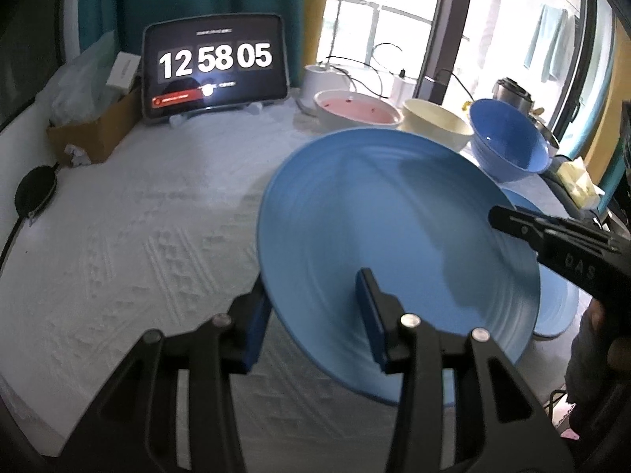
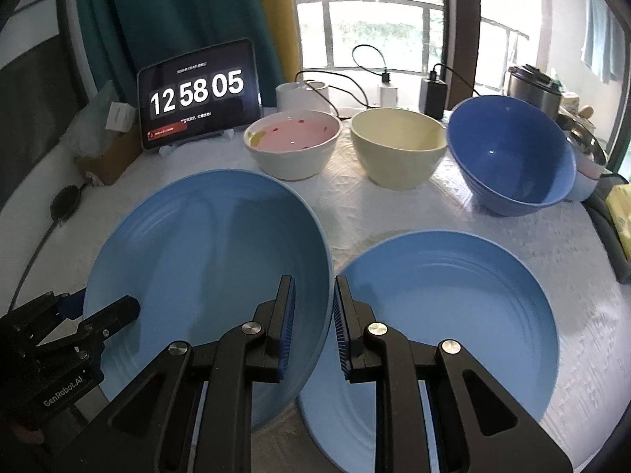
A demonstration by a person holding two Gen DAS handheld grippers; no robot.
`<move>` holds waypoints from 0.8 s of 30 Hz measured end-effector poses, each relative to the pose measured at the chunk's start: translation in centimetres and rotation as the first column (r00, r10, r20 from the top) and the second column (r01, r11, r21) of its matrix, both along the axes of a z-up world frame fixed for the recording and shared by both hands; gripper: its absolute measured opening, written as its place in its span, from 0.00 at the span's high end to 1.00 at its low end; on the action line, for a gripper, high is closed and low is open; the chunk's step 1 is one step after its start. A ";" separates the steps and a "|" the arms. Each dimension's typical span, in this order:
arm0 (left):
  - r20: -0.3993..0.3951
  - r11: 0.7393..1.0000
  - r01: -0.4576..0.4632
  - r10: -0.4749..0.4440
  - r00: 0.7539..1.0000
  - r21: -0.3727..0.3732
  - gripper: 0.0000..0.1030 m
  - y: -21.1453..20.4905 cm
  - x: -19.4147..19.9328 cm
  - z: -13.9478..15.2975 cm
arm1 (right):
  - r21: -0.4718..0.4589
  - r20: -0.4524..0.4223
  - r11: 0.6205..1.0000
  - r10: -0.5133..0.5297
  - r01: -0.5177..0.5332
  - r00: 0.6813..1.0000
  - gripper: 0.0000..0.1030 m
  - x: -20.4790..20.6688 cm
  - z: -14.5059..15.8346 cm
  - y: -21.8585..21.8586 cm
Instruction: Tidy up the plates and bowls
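Gripping lifted plate (image 1: 378, 216) rim: both grippers.

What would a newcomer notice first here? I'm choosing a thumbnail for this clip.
A big light-blue plate held tilted above the table, both grippers pinching its rim: left gripper from one side, right gripper from the other. A second blue plate lies flat beside it. Behind stand three bowls: pink bowl, cream bowl, blue bowl.
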State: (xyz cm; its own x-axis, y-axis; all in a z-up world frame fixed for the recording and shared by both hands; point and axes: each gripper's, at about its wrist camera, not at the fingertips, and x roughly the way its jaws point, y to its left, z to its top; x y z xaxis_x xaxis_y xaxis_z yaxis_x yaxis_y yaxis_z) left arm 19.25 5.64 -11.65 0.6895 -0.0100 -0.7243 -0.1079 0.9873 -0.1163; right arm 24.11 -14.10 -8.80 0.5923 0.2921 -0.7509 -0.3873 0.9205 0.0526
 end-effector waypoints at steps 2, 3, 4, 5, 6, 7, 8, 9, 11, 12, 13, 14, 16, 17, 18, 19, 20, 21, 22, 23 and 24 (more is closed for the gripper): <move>0.001 1.000 0.011 -0.011 1.000 0.005 0.58 -0.7 0.1 0.2 | 0.008 0.003 1.000 -0.010 0.010 1.000 0.80 -0.1 0.1 -0.7; 0.001 1.000 0.017 -0.017 1.000 0.007 0.58 -1.1 0.1 0.2 | 0.011 0.004 1.000 -0.015 0.015 1.000 0.80 -0.1 0.2 -1.1; 0.001 1.000 0.024 -0.024 1.000 0.010 0.58 -1.5 0.2 0.3 | 0.016 0.006 1.000 -0.021 0.021 1.000 0.80 -0.2 0.3 -1.6; 0.001 0.999 0.030 -0.030 1.000 0.013 0.58 -2.0 0.2 0.4 | 0.019 0.007 0.999 -0.026 0.026 1.000 0.80 -0.2 0.4 -2.0; 0.000 0.999 0.036 -0.036 0.999 0.015 0.58 -2.4 0.3 0.4 | 0.022 0.008 0.999 -0.031 0.031 0.999 0.80 -0.2 0.4 -2.4; 0.000 0.999 0.042 -0.042 0.999 0.018 0.58 -2.9 0.4 0.5 | 0.026 0.009 0.999 -0.037 0.037 0.999 0.80 -0.2 0.5 -2.9; -0.001 0.999 0.048 -0.048 0.999 0.021 0.58 -3.4 0.4 0.5 | 0.030 0.010 0.999 -0.043 0.043 0.999 0.80 -0.3 0.5 -3.4; -0.002 0.998 0.053 -0.053 0.999 0.025 0.58 -3.8 0.5 0.6 | 0.034 0.010 0.998 -0.049 0.049 0.999 0.80 -0.3 0.5 -3.9; -0.004 0.997 0.065 -0.065 0.998 0.030 0.58 -4.8 0.6 0.6 | 0.042 0.011 0.997 -0.062 0.061 0.998 0.80 -0.3 0.6 -4.9; -0.006 0.997 0.072 -0.072 0.997 0.033 0.58 -5.4 0.7 0.6 | 0.045 0.012 0.997 -0.067 0.066 0.998 0.80 -0.3 0.6 -5.3; -0.008 0.996 0.077 -0.076 0.997 0.034 0.58 -5.8 0.8 0.6 | 0.049 0.012 0.996 -0.073 0.072 0.997 0.80 -0.3 0.6 -5.8; -0.012 0.996 0.083 -0.083 0.997 0.036 0.58 -6.3 0.9 0.6 | 0.053 0.012 0.996 -0.078 0.077 0.997 0.80 -0.3 0.6 -6.3; -0.018 0.994 0.097 -0.096 0.995 0.044 0.58 -7.3 1.1 0.6 | 0.064 0.014 0.994 -0.090 0.089 0.996 0.80 -0.4 0.7 -7.5; -0.020 0.993 0.104 -0.103 0.994 0.049 0.57 -7.8 1.2 0.7 | 0.070 0.015 0.993 -0.096 0.095 0.995 0.80 -0.3 0.7 -7.9; -0.020 0.992 0.111 -0.110 0.994 0.055 0.57 -8.2 1.3 0.7 | 0.077 0.016 0.992 -0.103 0.101 0.995 0.80 -0.3 0.7 -8.4; -0.021 0.991 0.116 -0.115 0.993 0.060 0.57 -8.6 1.3 0.8 | 0.085 0.016 0.990 -0.110 0.108 0.994 0.80 -0.3 0.7 -9.1; -0.023 0.990 0.122 -0.121 0.992 0.066 0.58 -9.1 1.4 0.9 | 0.092 0.016 0.989 -0.117 0.115 0.993 0.80 -0.3 0.7 -9.6; -0.024 0.990 0.126 -0.125 0.992 0.070 0.57 -9.5 1.5 0.9 | 0.099 0.017 0.988 -0.123 0.121 0.992 0.80 -0.4 0.7 -10.1; -0.025 0.988 0.132 -0.131 0.991 0.076 0.57 -10.0 1.6 1.0 | 0.106 0.017 0.986 -0.130 0.127 0.991 0.80 -0.4 0.7 -10.6; -0.026 0.988 0.136 -0.134 0.991 0.078 0.57 -10.3 1.6 1.0 | 0.111 0.016 0.985 -0.135 0.132 0.991 0.80 -0.3 0.7 -11.0; -0.028 0.987 0.140 -0.138 0.990 0.081 0.57 -10.7 1.7 1.0 | 0.117 0.016 0.984 -0.140 0.137 0.990 0.80 -0.4 0.7 -11.4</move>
